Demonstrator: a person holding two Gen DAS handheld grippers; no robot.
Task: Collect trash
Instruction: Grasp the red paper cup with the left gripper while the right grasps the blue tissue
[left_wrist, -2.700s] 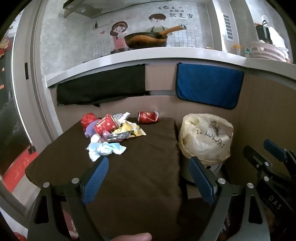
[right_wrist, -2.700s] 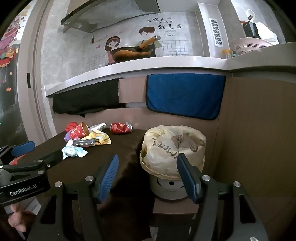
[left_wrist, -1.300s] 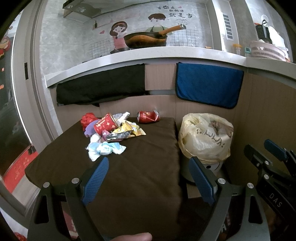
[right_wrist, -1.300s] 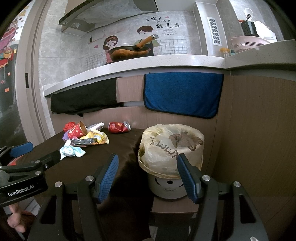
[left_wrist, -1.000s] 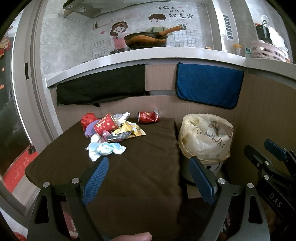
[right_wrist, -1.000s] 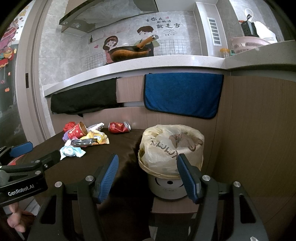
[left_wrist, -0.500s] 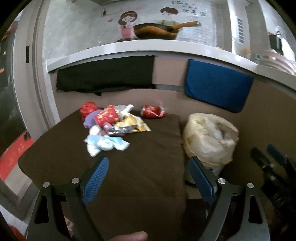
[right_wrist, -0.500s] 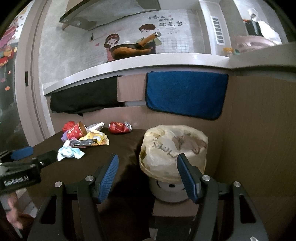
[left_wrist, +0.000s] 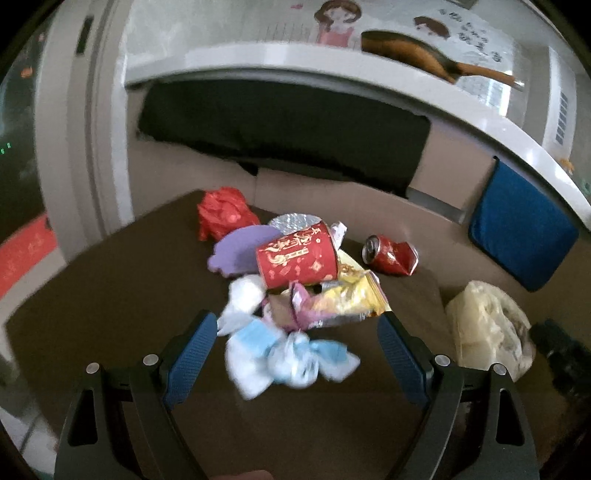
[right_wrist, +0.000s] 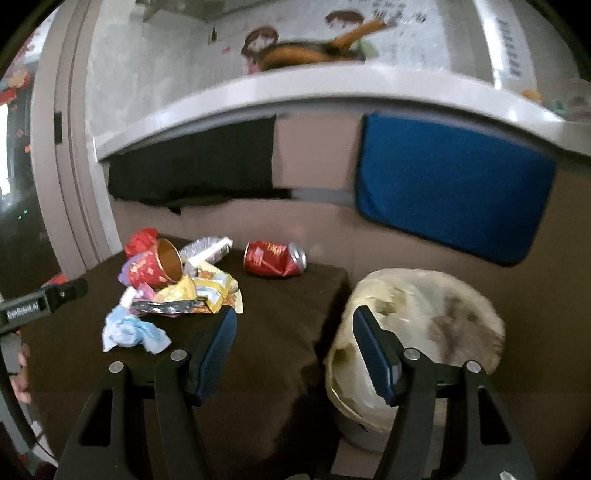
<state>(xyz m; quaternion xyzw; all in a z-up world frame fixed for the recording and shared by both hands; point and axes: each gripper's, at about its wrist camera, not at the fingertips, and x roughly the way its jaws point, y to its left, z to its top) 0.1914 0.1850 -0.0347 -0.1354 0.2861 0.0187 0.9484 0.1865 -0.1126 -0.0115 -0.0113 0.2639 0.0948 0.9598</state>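
Trash lies heaped on a dark brown table (left_wrist: 92, 314): a red paper cup (left_wrist: 297, 259) on its side, a crushed red can (left_wrist: 391, 255), yellow snack wrappers (left_wrist: 347, 301), crumpled red paper (left_wrist: 221, 212), a purple scrap (left_wrist: 240, 251) and a blue-white tissue wad (left_wrist: 284, 356). My left gripper (left_wrist: 295, 350) is open just above the tissue wad, which shows between its pads without touching them. My right gripper (right_wrist: 291, 347) is open and holds nothing, over the table's right edge beside the lined trash bin (right_wrist: 424, 332). The same cup (right_wrist: 155, 267), can (right_wrist: 275, 258) and tissue wad (right_wrist: 133, 332) appear left of it.
A black cloth (left_wrist: 280, 129) and a blue cloth (right_wrist: 450, 195) hang from the counter edge behind the table. A pan (left_wrist: 406, 50) sits on the counter. The trash bin (left_wrist: 487, 328) stands off the table's right side. The left gripper's body (right_wrist: 40, 302) shows at the right view's left edge.
Both grippers have moved forward toward the table. The left one has rolled and closed in on the tissue wad and trash pile. The right one now sits nearer the bin and table edge.
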